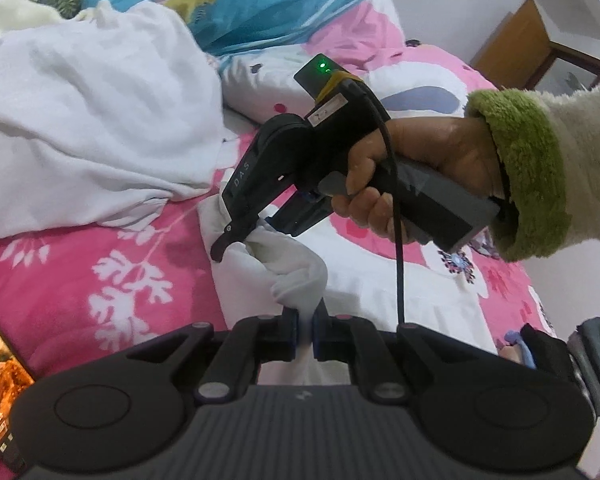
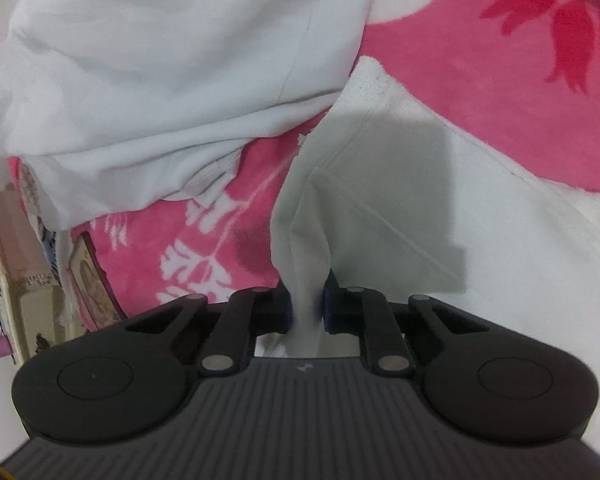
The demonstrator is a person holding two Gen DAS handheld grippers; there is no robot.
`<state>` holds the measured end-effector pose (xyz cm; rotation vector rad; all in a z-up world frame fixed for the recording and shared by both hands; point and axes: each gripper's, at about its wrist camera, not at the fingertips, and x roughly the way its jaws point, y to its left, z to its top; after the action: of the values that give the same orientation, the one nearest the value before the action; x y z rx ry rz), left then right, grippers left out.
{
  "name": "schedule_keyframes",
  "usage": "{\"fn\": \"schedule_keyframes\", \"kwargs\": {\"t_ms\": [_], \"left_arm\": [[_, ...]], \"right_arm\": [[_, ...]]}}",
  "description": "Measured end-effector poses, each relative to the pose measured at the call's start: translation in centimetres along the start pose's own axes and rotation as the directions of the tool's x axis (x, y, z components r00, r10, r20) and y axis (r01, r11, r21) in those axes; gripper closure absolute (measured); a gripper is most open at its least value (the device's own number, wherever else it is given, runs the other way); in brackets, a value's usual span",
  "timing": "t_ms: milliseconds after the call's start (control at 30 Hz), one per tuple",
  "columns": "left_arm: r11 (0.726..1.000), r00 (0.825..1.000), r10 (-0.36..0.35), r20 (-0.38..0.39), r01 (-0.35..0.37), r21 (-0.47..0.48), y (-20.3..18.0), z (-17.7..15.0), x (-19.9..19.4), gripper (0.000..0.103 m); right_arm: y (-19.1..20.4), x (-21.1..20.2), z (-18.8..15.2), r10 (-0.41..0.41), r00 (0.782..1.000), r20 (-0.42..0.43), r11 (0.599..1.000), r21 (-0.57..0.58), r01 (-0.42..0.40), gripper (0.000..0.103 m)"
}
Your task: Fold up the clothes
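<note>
The white garment (image 1: 296,268) lies at mid-frame on the pink floral blanket (image 1: 60,280), its bunched edge clamped by both the left gripper (image 1: 305,336) and the right gripper (image 2: 307,308), with another white cloth (image 1: 92,120) heaped at upper left.

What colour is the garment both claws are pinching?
White, plain, no print. The garment shows best in the right wrist view, lying on the pink floral blanket.

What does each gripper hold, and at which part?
Both hold the same white garment: left gripper and right gripper each pinch a bunched fold at its edge.
</note>
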<state>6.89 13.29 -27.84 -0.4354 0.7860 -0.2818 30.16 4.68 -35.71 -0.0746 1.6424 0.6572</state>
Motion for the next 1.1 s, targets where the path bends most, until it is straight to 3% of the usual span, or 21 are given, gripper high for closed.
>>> {"fn": "schedule_keyframes", "kwargs": {"t_ms": [333,533,833,1100], "left_arm": [[0.992,0.994,-0.109,-0.007,0.109,0.069,-2.4,0.7,0.1,0.095],[0.973,0.982,-0.184,-0.039,0.188,0.133,-5.4,1.2,0.9,0.095],[0.922,0.953,-0.279,-0.119,0.300,0.244,-12.2,-0.1,4.5,0.095],[0.881,0.921,-0.313,-0.232,0.372,0.291,-18.3,-3.2,9.1,0.095]], "right_arm": [[-1.6,-4.6,-4.9,0.030,0.983,0.182,0.999,0.018,-0.033,0.093],[-2.8,-7.2,-5.4,0.045,0.961,0.274,0.996,0.061,-0.064,0.094],[-10.7,-10.5,-11.3,0.021,0.917,0.399,0.989,0.124,-0.077,0.094],[-18.2,-11.7,-17.4,-0.034,0.878,0.478,0.977,0.201,-0.072,0.094]]}}
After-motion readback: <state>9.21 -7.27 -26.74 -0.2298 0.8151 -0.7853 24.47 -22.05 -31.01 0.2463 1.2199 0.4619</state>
